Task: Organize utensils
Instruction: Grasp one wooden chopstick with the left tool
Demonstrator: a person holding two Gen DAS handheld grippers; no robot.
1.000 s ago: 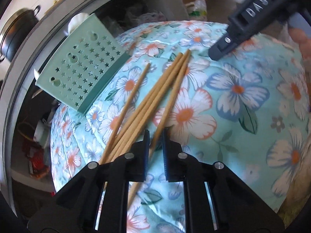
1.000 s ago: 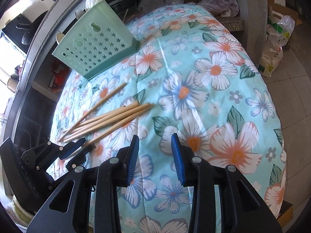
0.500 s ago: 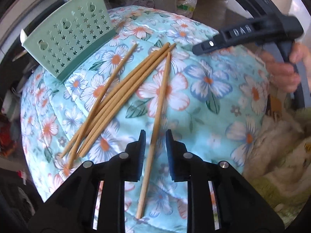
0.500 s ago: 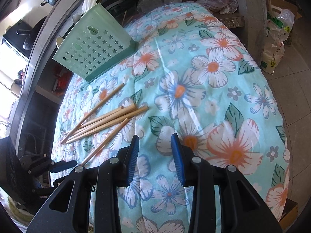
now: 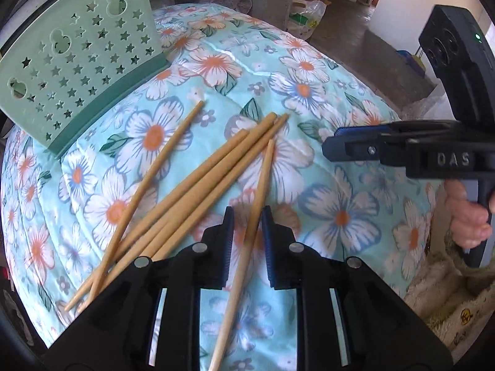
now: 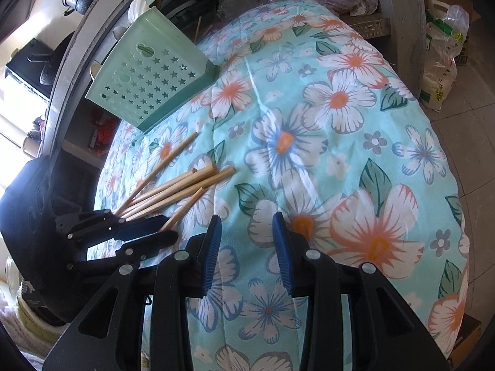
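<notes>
Left gripper [image 5: 247, 225] points steeply down at the floral cloth [image 5: 340, 191]; jaws narrow, just been closing, one chopstick [image 5: 247, 241] running between the pads; a sliver of gap shows either side of it, so not pressed, not clamped; that stick lies on the cloth, tip toward 12 o'clock, near end passing under the gripper body; remaining chopsticks [image 5: 185, 198], a loose fan of four or so, lie just beside it at 10 o'clock, ends overlapping; green star-punched holder [image 5: 77, 71] stands at the cloth's edge, 10–11 o'clock, well apart from the sticks. Right gripper [image 6: 247, 241] hangs over bare cloth, jaws apart, nothing between them; seen from the left wrist view it sits at 3 o'clock, a hand [image 5: 470, 216] on its grip.
</notes>
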